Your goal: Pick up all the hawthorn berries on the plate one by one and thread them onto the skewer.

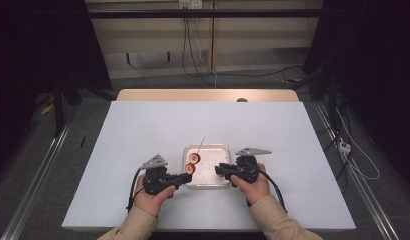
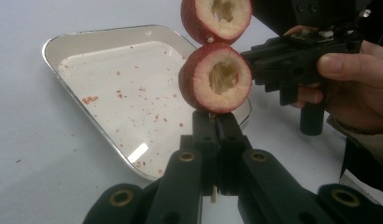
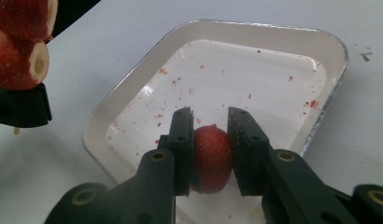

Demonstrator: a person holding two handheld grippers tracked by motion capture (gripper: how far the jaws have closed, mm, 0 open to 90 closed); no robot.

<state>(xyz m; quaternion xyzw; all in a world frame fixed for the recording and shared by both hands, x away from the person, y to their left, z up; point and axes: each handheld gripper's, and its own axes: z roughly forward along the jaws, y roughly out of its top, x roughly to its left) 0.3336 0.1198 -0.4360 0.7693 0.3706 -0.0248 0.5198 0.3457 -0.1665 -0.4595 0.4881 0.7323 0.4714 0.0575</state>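
— What was the left gripper (image 2: 213, 128) doing?

— Its jaws were pressed together on a thin wooden skewer (image 1: 200, 143), whose bare end stuck out below them in the left gripper view. Two cored red fruit pieces sat threaded on it: the lower fruit piece (image 2: 215, 78) rested right against the jaw tips, the upper fruit piece (image 2: 216, 18) touching it from above, both with hollow centres showing.

— And where was that, over the table?

— At the left edge of the white tray (image 1: 213, 150), on the white table (image 1: 143, 130).

— The right gripper (image 3: 209, 126)?

— Its jaws were partly spread, pinching a third red fruit piece (image 3: 210, 158) between them, held over the tray's near end. In the high view it pointed towards the skewered fruit, near but apart. Red flecks (image 3: 180, 81) dotted the tray floor.
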